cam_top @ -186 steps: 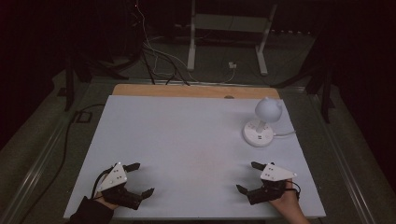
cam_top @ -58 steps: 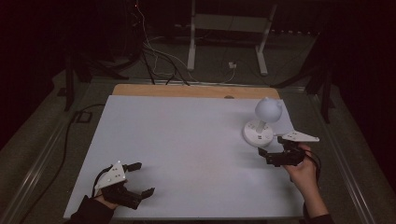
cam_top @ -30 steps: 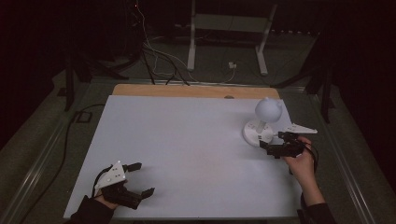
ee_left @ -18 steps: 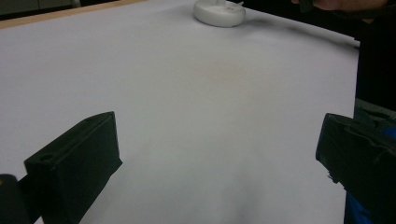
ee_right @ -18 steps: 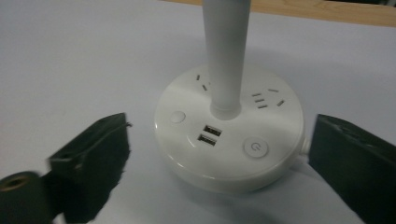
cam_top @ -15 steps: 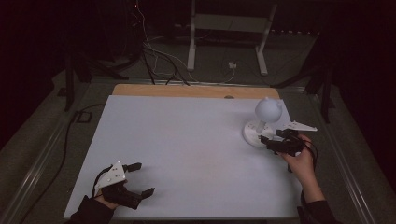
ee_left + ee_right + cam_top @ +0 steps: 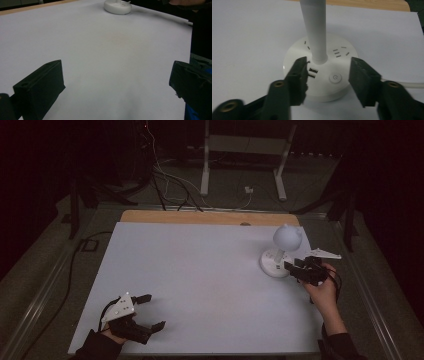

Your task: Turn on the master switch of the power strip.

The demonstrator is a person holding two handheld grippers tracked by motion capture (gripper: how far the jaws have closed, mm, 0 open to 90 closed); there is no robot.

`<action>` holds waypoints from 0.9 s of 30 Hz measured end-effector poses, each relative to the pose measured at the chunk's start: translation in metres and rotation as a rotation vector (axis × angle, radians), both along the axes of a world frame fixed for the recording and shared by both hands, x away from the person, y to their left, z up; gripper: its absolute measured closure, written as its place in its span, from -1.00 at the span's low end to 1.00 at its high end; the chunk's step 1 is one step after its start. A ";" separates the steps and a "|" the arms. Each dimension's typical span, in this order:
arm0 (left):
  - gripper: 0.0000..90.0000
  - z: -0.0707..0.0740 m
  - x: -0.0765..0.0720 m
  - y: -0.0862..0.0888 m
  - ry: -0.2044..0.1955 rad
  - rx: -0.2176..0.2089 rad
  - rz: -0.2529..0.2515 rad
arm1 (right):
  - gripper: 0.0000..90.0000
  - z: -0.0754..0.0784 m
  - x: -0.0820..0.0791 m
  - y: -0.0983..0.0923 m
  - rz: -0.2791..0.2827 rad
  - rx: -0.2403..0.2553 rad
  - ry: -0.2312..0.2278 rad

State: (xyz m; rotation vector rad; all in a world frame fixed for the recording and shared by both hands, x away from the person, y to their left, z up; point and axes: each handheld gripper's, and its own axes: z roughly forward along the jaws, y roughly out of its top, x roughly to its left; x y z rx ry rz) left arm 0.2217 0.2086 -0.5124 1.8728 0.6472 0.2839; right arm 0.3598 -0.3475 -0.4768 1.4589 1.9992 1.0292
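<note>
**Closing in on the lamp's power button**

Since six seconds ago, my right gripper (image 7: 296,269) has left the near edge of the table (image 7: 190,270) and travelled up to the lamp (image 7: 281,251) at the far right; over the last second it has only crept closer. That tells me the approach is nearly over and the press or grasp comes next. My left gripper (image 7: 148,311) has stayed parked at the near left corner, jaws spread wide, holding nothing.

From the right gripper view, my jaws stand partly open over the near edge of the lamp's round base (image 7: 319,75), gripping nothing, with the power button (image 7: 335,77) between them and the USB ports (image 7: 312,72) just beside the left jaw.

The lamp stands upright, its long axis vertical: a white stem (image 7: 315,30) rises from the base's middle to a rounded head (image 7: 287,235) with two small ears. Button and ports face me, so I judge the switch is within reach.
</note>
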 end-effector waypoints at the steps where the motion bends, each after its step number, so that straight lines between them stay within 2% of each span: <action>1: -1.00 0.000 0.000 0.000 0.000 0.000 0.000 | 0.27 0.000 0.000 0.000 0.000 -0.002 0.002; 4: -0.99 0.000 0.000 0.000 0.000 -0.001 0.000 | 0.52 -0.002 0.001 0.000 0.000 -0.012 0.017; 6: -0.99 0.000 0.000 0.000 0.001 0.000 0.001 | 0.57 -0.002 0.001 0.000 0.000 -0.014 0.020; 7: -0.99 0.000 0.000 0.000 0.002 0.000 0.001 | 0.71 -0.003 0.002 0.000 -0.003 -0.017 0.018; 11: -0.99 0.000 0.000 0.000 0.002 -0.002 0.001 | 0.82 -0.004 0.002 0.000 -0.007 -0.018 0.025; 13: -0.99 0.000 0.000 0.000 0.002 -0.001 0.000 | 0.98 -0.005 0.003 0.000 -0.015 -0.027 0.030; 16: -0.99 0.000 0.000 0.000 0.002 -0.002 0.001 | 1.00 -0.006 0.003 -0.001 -0.022 -0.042 0.038; 20: -0.99 0.000 0.000 0.000 0.003 -0.004 0.000 | 1.00 -0.009 0.003 -0.002 -0.028 -0.035 0.044; 24: -0.99 0.000 0.000 0.000 0.004 -0.003 0.000 | 1.00 -0.014 0.005 -0.001 -0.023 -0.076 0.030; 27: -0.99 0.000 0.000 0.000 0.005 -0.003 0.001 | 1.00 -0.016 0.007 -0.002 -0.015 -0.074 0.026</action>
